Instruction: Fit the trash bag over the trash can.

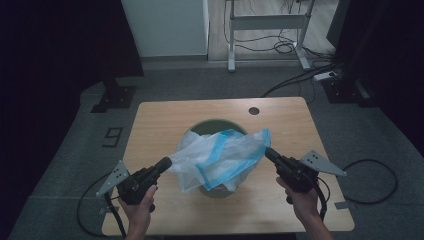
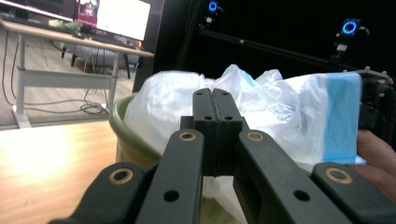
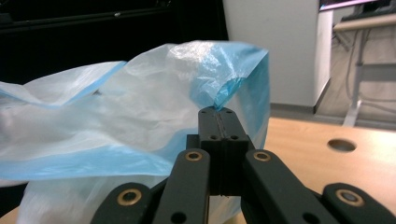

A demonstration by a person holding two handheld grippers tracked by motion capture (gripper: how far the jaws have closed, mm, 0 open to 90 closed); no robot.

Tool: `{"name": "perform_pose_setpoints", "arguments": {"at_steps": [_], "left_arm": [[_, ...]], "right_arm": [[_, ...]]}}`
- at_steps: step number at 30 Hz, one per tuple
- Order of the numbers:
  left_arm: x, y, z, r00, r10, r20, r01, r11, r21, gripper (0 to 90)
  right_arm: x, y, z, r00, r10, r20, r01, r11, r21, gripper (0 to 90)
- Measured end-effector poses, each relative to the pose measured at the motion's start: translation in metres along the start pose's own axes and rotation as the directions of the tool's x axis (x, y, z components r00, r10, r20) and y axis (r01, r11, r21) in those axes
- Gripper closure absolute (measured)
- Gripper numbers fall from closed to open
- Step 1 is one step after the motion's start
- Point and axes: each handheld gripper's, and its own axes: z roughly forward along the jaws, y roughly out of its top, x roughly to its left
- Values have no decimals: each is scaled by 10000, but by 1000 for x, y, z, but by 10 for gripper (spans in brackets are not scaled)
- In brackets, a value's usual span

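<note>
While I hold the left tool (image 1: pixel 166 162) and right tool (image 1: pixel 268 152) low and angled inward over the bench (image 1: pixel 160 120), each is clamped on the bag (image 1: pixel 220 155). It hangs stretched between them over the green bin (image 1: pixel 212 125), translucent white with blue bands, crumpled.

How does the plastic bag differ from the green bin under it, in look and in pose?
The plastic bag is thin, crinkled, translucent white with blue bands; the green bin is stiff, opaque and round. The bag hangs stretched between the left gripper and the right gripper, both shut on its edge; the bin stands on the table. Both sit at the table's middle.
</note>
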Motion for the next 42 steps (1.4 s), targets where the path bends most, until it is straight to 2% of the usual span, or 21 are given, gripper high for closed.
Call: {"name": "perform_pose_setpoints", "arguments": {"at_steps": [3,5,7,9,13,17,22,26,29,31,34,36,38,39,42], "left_arm": [[1,-3,0,9999,-107,119,104,9996,248,883],[2,-2,0,9996,-194,201,187,9993,338,833],[0,4,-1,10000,-51,-22,51,9999,119,745],[-1,14,0,9999,108,-74,-108,9999,108,647],[-1,34,8,9995,293,-107,-289,9989,358,500],[-3,49,17,9984,561,73,-564,9969,545,452],[-3,62,32,9968,736,301,-766,9902,1170,435],[-2,68,48,9961,738,475,-814,9797,1832,439],[-2,68,62,9952,768,607,-896,9646,2480,468],[-3,67,70,9933,931,687,-1087,9540,2795,532],[-5,64,76,9904,1195,697,-1356,9390,3161,695],[-6,62,79,9893,1269,712,-1434,9343,3263,801],[-5,61,80,9884,1342,711,-1498,9381,3123,895],[-5,61,81,9885,1384,615,-1506,9415,3016,899],[-4,61,79,9881,1531,146,-1521,9593,2381,900]], "right_arm": [[1,-10,-2,9999,103,-115,-100,9997,211,892],[1,-15,-3,9999,92,-136,-87,9994,336,892],[0,-17,-3,9998,144,-102,-139,9991,404,892],[-2,-17,-2,9999,143,-55,-140,9990,426,892],[-4,-14,0,10000,54,-12,-54,9990,448,892],[-3,-11,2,10000,-79,-17,79,9988,473,892],[-2,-8,3,9998,-196,-17,196,9986,486,892],[0,-4,5,9996,-278,-62,280,9985,461,892],[1,-3,6,9995,-297,-87,301,9985,463,892],[1,-3,7,9995,-307,-82,310,9985,455,892],[1,-2,7,9994,-322,-85,326,9985,446,892],[1,-2,7,9994,-328,-75,331,9984,452,892],[0,-3,7,9995,-323,-60,325,9984,462,892],[0,-3,6,9995,-326,-48,328,9984,471,892],[-1,-4,6,9991,-430,43,427,9978,514,891]]}}
